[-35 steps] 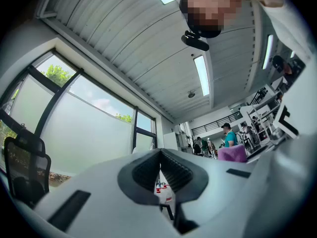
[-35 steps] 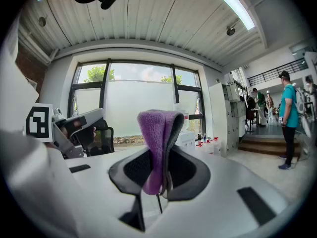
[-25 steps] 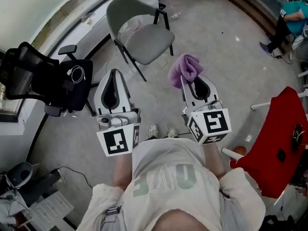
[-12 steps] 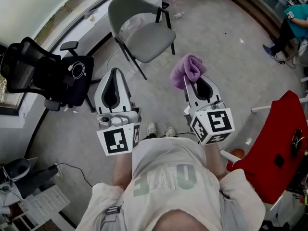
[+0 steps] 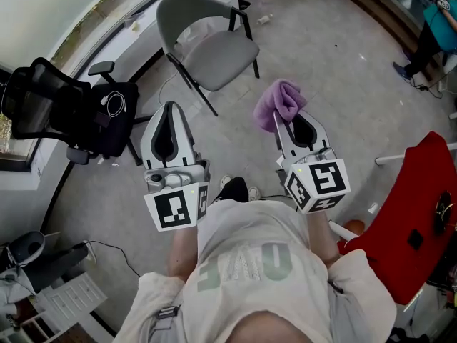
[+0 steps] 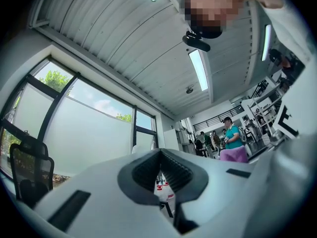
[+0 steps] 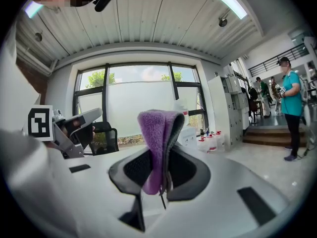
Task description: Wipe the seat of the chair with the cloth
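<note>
Two grippers are held out side by side over the floor. The left gripper [image 5: 168,108] has its jaws together with nothing between them. The right gripper [image 5: 293,123] is clamped on the one cloth [image 5: 279,100], a purple, fluffy piece folded over the jaw tips and bunched above them. Three chairs are in sight. The grey chair [image 5: 187,16], with black legs, stands ahead of the grippers, and its seat [image 5: 218,57] is bare and well apart from the cloth. A black office chair [image 5: 43,106] stands to the left near the window wall, with a coiled white cable [image 5: 114,108] lying on its seat. A red chair [image 5: 414,213] is at the right edge, close to the person's right elbow. One dark shoe [image 5: 234,189] of the person shows on the floor between the two grippers. The floor [image 5: 335,84] is pale grey and smooth. Another person [image 5: 437,28] in a teal top is at the far right of the room. The right gripper view shows large windows [image 7: 133,100] with trees beyond, a few red-capped bottles [image 7: 210,142] on the floor under them, and a white ribbed ceiling [image 7: 138,19] with strip lights.
</note>
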Motion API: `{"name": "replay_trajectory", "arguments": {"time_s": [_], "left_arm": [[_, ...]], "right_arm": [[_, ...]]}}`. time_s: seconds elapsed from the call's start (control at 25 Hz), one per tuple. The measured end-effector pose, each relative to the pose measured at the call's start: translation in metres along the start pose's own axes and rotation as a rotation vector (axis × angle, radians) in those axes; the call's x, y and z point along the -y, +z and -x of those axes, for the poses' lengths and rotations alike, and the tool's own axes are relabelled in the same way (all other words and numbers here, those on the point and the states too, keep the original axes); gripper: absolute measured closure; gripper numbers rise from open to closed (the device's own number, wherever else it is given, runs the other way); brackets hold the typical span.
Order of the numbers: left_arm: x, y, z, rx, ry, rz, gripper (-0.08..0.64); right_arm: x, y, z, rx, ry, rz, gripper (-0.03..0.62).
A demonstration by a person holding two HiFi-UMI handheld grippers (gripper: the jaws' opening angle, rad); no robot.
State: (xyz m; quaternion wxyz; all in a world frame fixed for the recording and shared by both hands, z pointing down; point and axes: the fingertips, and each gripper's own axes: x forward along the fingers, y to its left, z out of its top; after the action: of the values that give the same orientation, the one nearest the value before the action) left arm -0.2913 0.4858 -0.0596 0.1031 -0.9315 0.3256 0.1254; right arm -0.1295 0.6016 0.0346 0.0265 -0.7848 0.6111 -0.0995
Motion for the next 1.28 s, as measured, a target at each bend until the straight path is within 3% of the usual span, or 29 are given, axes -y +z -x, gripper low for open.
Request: {"name": "replay_trajectory", "arguments": {"time_s": [0.28,0.52,0.8,1.04,1.28], "left_arm": [[-0.006,-0.014,-0.033,0.009,0.002,0.007,0.548],[-0.017,-0.06,-0.107,0.032,-0.051,0.035,0.548],[-0.055,-0.129,-0.252,0.03,-0.072,0.068,0.548],[-0.093,-0.167,-0.396,0.048,-0.111,0.053,0.548],[-0.129,-0.19,-0.509,0.044,-0.083,0.019,0.548]], "right_arm": [[0.019,0.007,-0.023,0.013,-0.012,0.008,0.508],[0.053,0.01,-0.086,0.028,-0.06,0.032,0.508],[0.108,0.024,-0.221,0.001,-0.094,0.037,0.508],[0.157,0.063,-0.369,-0.015,-0.102,0.044,0.508],[0.193,0.103,-0.482,0.013,-0.073,0.035,0.508]]}}
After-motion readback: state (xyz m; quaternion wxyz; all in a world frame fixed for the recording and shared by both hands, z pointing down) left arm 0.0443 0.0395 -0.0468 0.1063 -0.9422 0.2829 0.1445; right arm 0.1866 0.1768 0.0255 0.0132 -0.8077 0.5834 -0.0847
